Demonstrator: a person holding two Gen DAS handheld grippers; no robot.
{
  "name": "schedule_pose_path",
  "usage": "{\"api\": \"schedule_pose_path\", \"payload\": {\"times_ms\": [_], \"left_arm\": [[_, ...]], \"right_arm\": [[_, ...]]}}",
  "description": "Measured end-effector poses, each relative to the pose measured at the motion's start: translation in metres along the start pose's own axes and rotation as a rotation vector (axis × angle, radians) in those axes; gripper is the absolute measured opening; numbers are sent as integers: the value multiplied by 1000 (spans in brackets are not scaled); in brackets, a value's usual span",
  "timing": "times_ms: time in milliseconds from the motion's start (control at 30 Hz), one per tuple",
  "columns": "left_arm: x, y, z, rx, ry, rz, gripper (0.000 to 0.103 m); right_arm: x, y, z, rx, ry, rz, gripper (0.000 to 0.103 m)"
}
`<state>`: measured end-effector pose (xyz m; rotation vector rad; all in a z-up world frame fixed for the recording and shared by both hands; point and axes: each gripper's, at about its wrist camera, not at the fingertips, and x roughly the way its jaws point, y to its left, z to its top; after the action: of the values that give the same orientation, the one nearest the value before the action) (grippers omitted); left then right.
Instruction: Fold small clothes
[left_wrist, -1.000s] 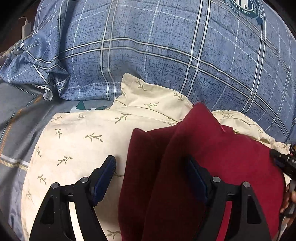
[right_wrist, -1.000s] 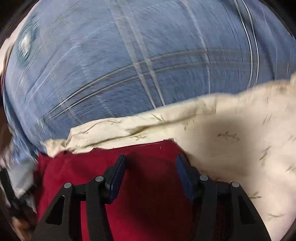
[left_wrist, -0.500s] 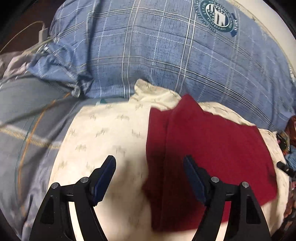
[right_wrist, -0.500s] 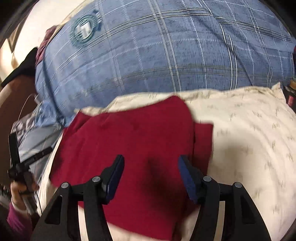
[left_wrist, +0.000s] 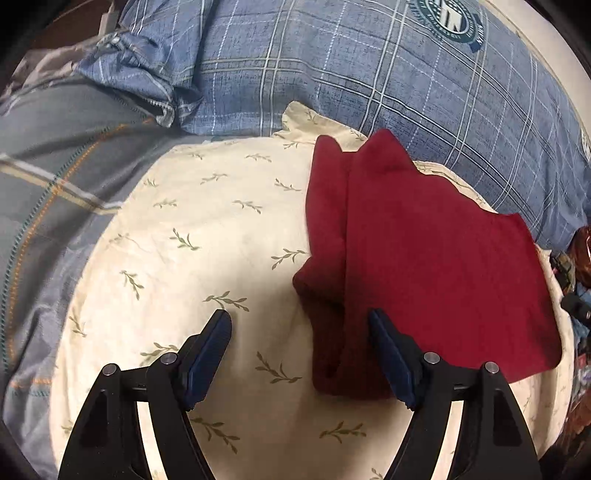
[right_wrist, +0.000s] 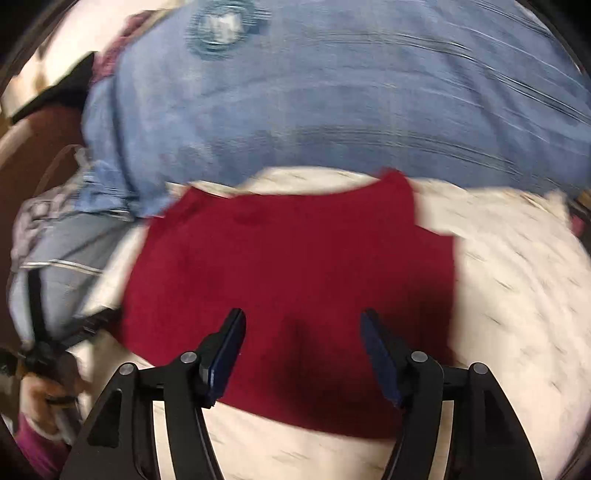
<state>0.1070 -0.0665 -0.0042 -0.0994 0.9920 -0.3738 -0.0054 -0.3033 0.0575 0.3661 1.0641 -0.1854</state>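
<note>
A folded red garment (left_wrist: 424, 258) lies on our cream leaf-print pillow (left_wrist: 207, 236), blue plaid bedding (left_wrist: 332, 74) beyond. Our left gripper (left_wrist: 299, 350) and right gripper (right_wrist: 301, 350) hover released, empty. A careless pinch at the near-left edge risks dragging layers apart.

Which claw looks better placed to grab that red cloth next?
Probably the left claw: it hangs open right at the folded edge of the red cloth. The right claw, also open, sits over the cloth's flat middle in a blurred view.
</note>
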Motion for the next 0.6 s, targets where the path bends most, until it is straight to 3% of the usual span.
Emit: {"api": "schedule_pose_path", "payload": {"times_ms": [200, 300, 600], "left_arm": [[10, 10, 0, 19, -7, -35, 80], [13, 12, 2, 24, -4, -42, 82], [18, 12, 6, 16, 3, -43, 84]], "right_arm": [[81, 78, 38, -90, 33, 78, 62], [115, 111, 58, -142, 41, 72, 54], [190, 135, 89, -149, 84, 19, 55]]}}
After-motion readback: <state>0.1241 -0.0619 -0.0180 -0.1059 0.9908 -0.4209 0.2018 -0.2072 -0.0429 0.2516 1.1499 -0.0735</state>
